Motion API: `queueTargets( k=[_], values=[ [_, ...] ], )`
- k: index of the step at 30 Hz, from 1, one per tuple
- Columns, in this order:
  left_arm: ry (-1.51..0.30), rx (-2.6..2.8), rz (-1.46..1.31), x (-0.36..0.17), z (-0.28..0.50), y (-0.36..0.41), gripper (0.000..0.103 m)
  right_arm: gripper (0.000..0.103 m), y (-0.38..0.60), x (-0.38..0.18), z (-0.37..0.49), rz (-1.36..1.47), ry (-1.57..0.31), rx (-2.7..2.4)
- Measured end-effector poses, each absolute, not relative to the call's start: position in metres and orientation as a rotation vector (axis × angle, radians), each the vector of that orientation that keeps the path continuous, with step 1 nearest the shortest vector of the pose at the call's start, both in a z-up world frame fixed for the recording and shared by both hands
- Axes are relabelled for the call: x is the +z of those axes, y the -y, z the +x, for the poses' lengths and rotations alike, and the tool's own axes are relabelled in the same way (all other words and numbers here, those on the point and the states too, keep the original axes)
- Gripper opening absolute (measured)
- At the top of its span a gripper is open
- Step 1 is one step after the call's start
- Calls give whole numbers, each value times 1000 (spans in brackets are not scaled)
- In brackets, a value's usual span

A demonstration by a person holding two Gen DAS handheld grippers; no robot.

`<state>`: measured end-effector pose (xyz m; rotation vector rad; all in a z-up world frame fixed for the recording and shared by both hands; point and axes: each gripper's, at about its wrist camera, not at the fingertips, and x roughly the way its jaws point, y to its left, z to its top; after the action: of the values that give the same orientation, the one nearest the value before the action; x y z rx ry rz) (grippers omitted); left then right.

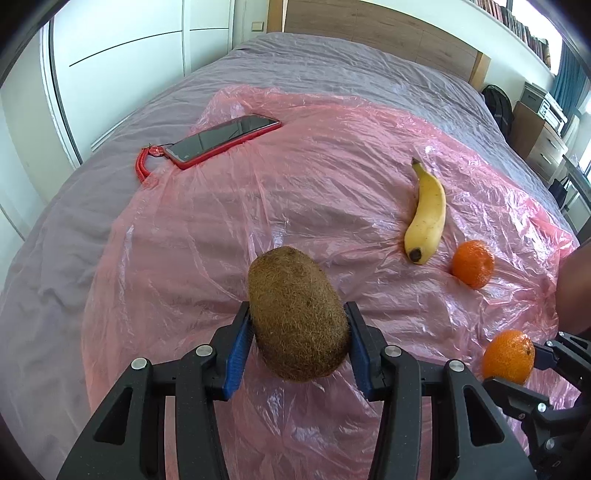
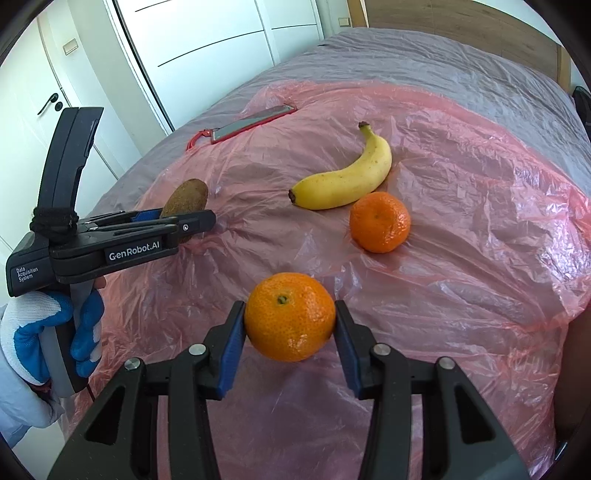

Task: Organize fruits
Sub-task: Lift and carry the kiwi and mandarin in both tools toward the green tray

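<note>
My left gripper (image 1: 297, 321) is shut on a brown fuzzy kiwi (image 1: 297, 317) and holds it above the pink plastic sheet (image 1: 258, 206); the kiwi (image 2: 184, 201) and left gripper (image 2: 201, 221) also show at the left of the right wrist view. My right gripper (image 2: 290, 321) is shut on a mandarin (image 2: 290, 321), seen too at the lower right of the left wrist view (image 1: 508, 356). A yellow banana (image 2: 343, 179) and a second mandarin (image 2: 379, 221) lie side by side on the sheet, beyond my right gripper; they show in the left wrist view too, banana (image 1: 426, 216), mandarin (image 1: 473, 263).
A phone in a red case (image 1: 221, 140) with a red cord (image 1: 144, 164) lies at the sheet's far left edge. The sheet covers a grey bedspread (image 1: 332, 62). White wardrobe doors (image 2: 207, 44) stand on the left, a wooden headboard (image 1: 369, 29) behind, drawers (image 1: 543, 144) at right.
</note>
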<state>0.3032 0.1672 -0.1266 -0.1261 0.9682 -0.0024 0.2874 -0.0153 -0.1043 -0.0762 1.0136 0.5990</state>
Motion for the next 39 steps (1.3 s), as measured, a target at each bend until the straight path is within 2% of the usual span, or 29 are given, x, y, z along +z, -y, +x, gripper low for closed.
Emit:
queueTargets(
  k=[20, 39],
  values=[
    [-913, -53, -82, -69, 227, -135, 43, 75, 65, -51, 226, -20, -951, 561],
    [-942, -159, -14, -52, 130, -45, 43, 75, 145, -29, 144, 14, -927, 459]
  ],
)
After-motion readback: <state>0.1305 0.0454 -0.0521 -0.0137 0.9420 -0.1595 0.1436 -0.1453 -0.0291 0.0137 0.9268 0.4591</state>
